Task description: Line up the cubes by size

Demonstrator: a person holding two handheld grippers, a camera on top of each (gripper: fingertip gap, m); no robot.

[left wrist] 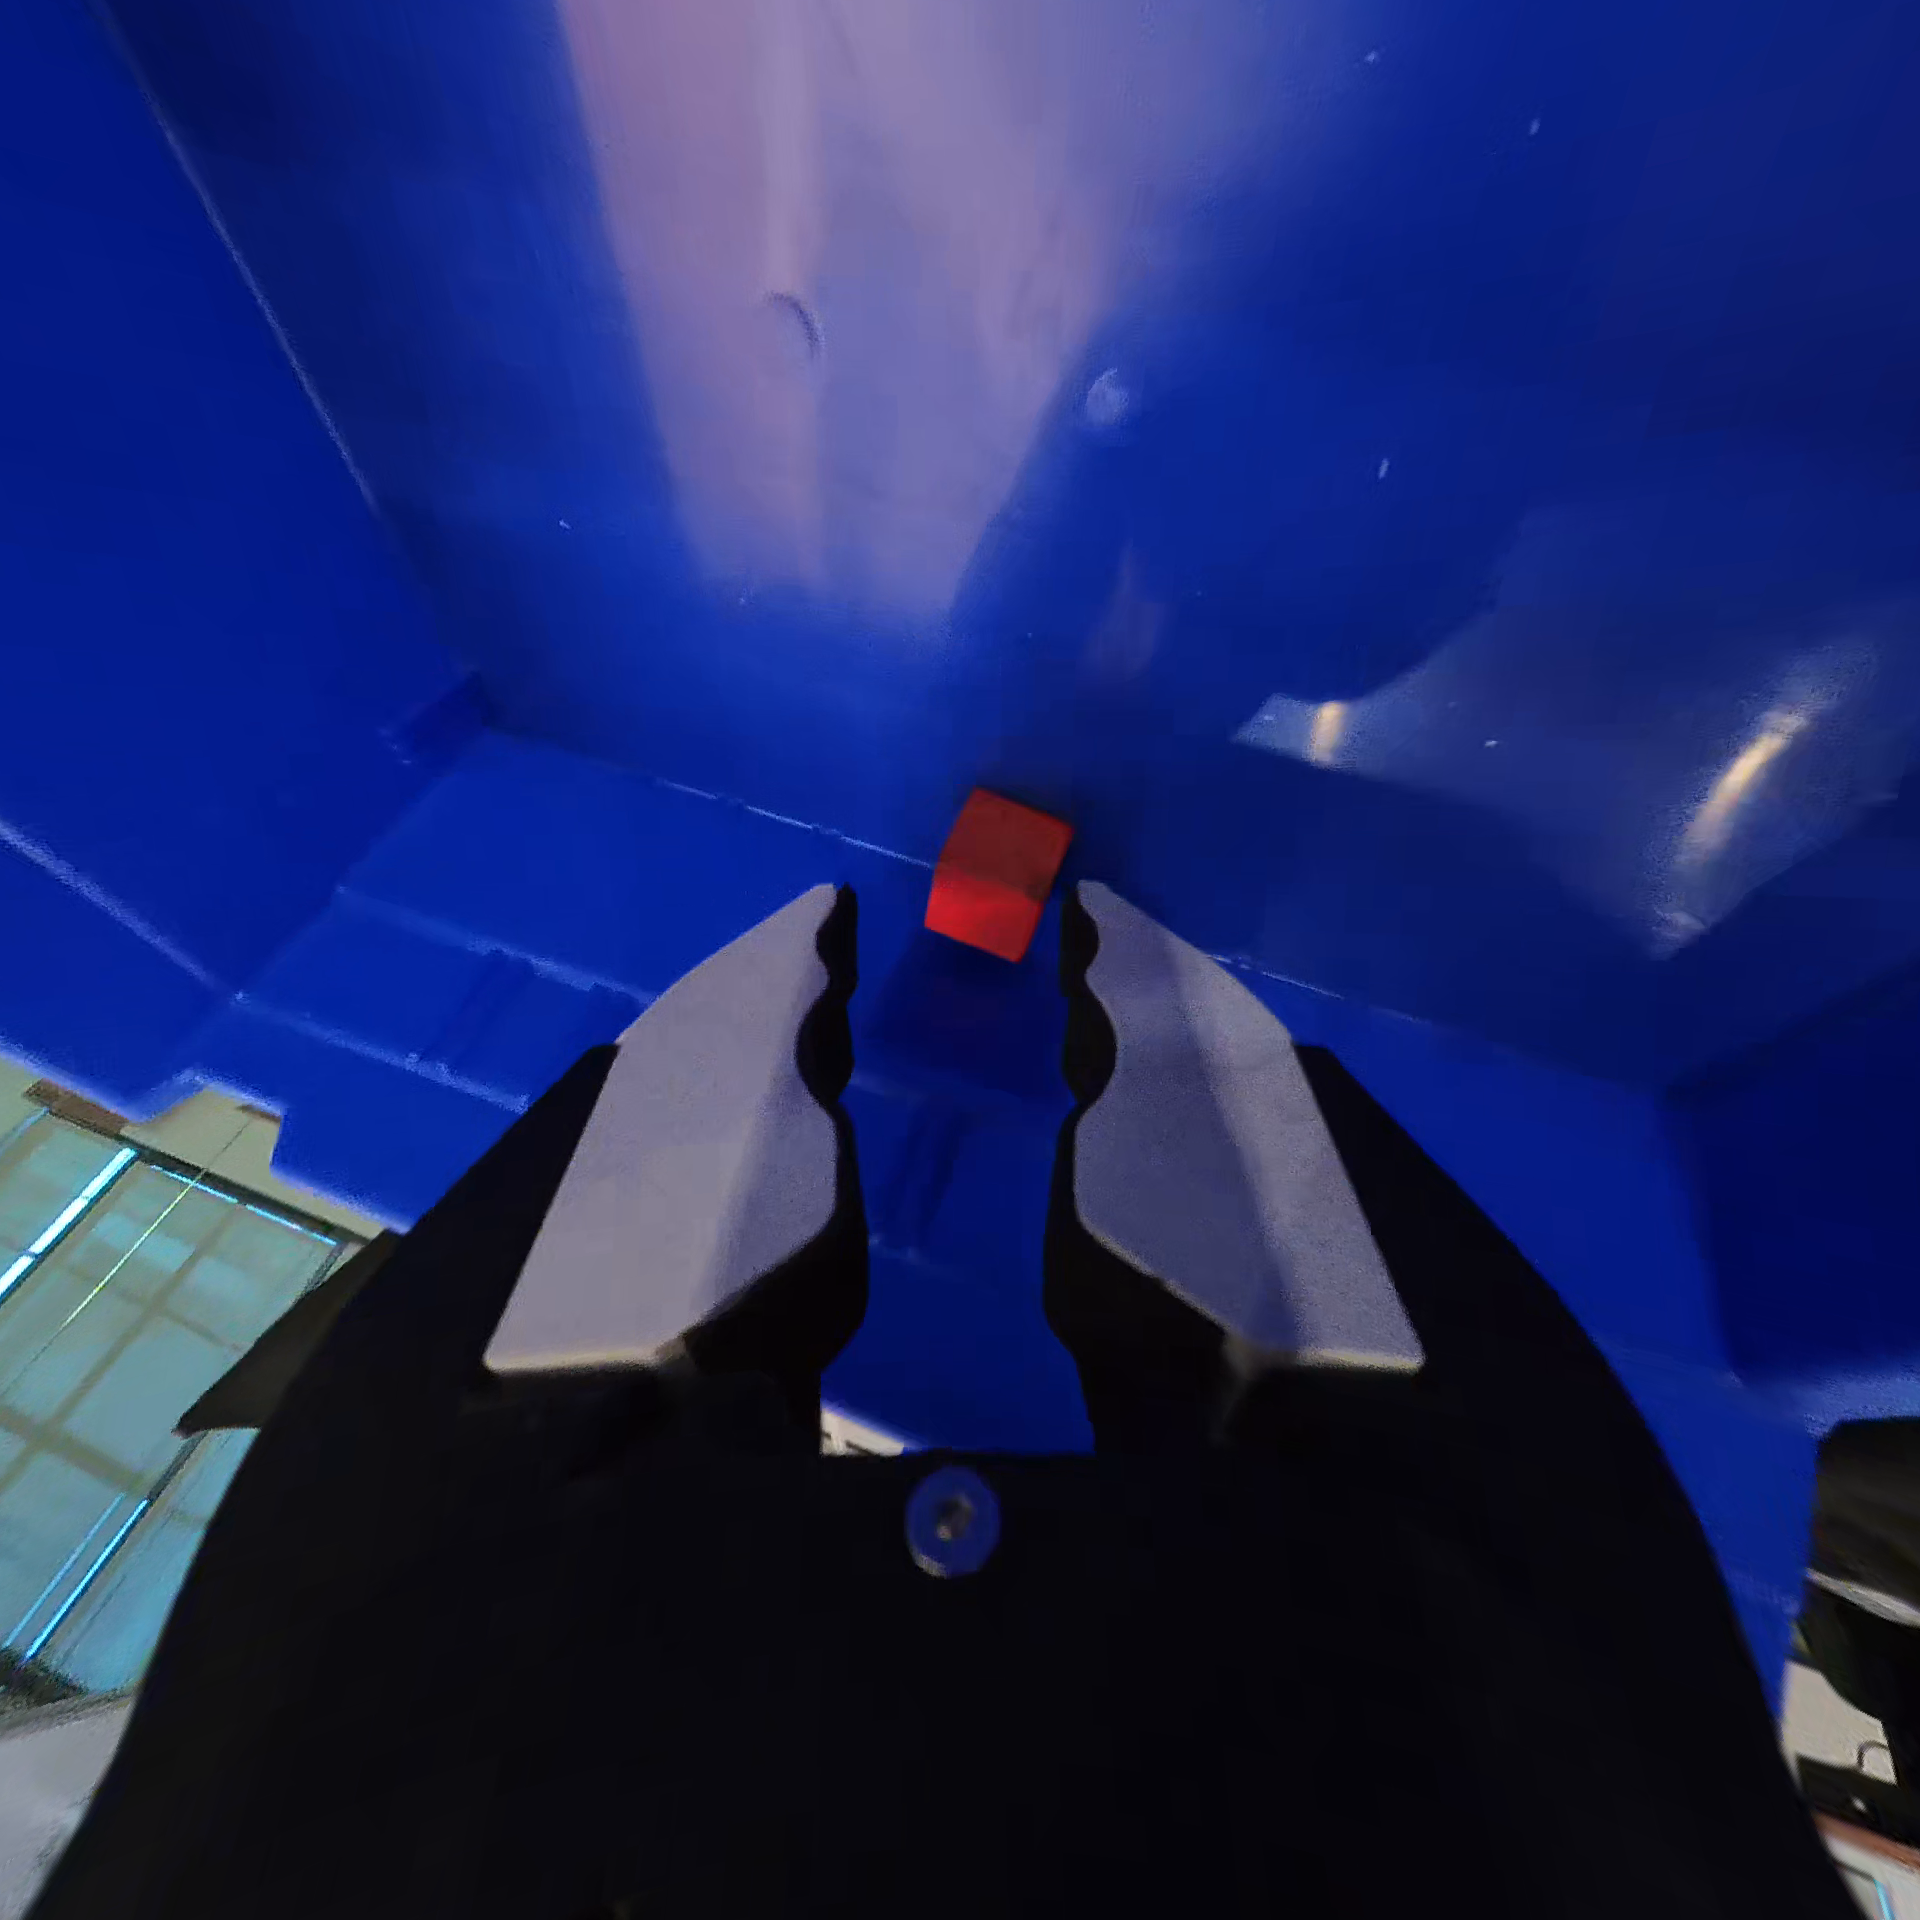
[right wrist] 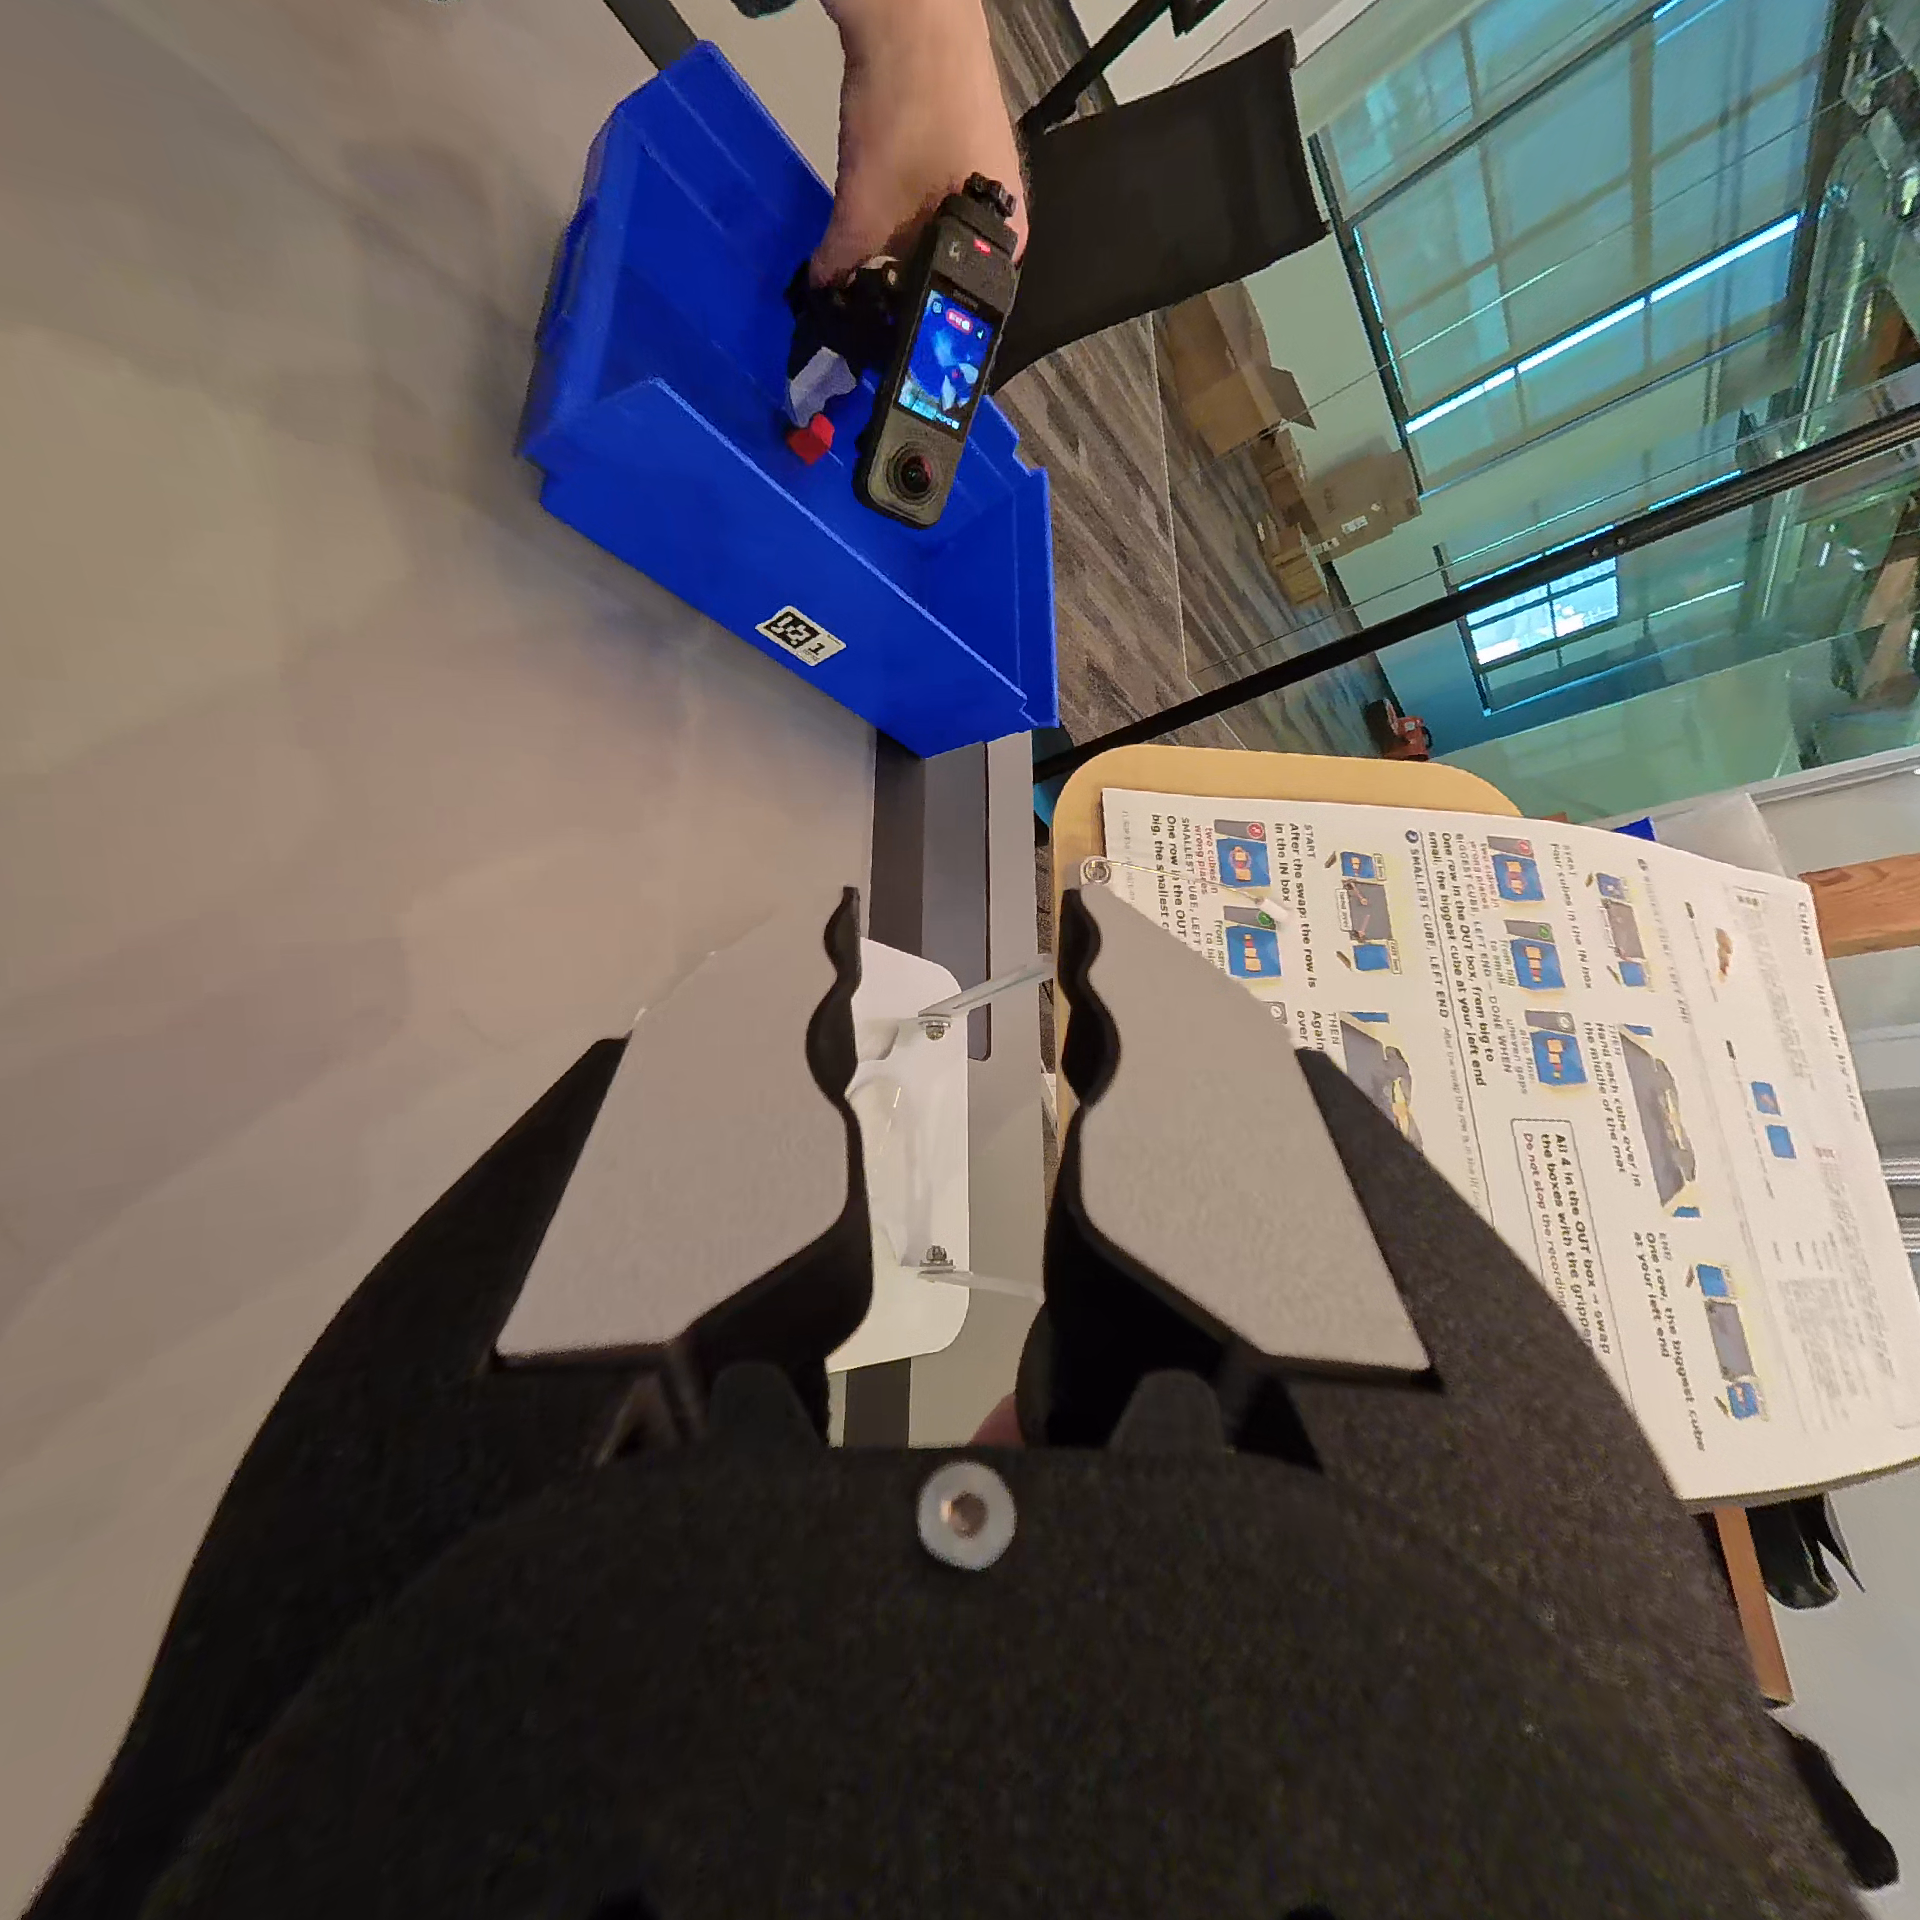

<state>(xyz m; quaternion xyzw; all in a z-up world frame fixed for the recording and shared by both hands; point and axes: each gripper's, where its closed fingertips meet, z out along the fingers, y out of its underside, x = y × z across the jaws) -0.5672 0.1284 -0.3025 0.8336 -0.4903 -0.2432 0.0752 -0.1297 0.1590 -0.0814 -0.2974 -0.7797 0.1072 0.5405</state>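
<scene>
One small red cube (left wrist: 995, 876) lies just beyond the left gripper (left wrist: 956, 914), ahead of its spread, bare jaws, nearer the right-hand fingertip, on the blue plastic bin's floor (left wrist: 623, 862). Right gripper (right wrist: 956, 920) likewise spread, well apart from it.

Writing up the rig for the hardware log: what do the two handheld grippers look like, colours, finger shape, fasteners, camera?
Both match. Left gripper: black body, two flat grey tapered fingers with wavy black inner pads, one silver screw at the centre. Right gripper: same, its black body looking felt-like. From the right wrist view, the left one carries a dark action camera with a lit screen.
</scene>
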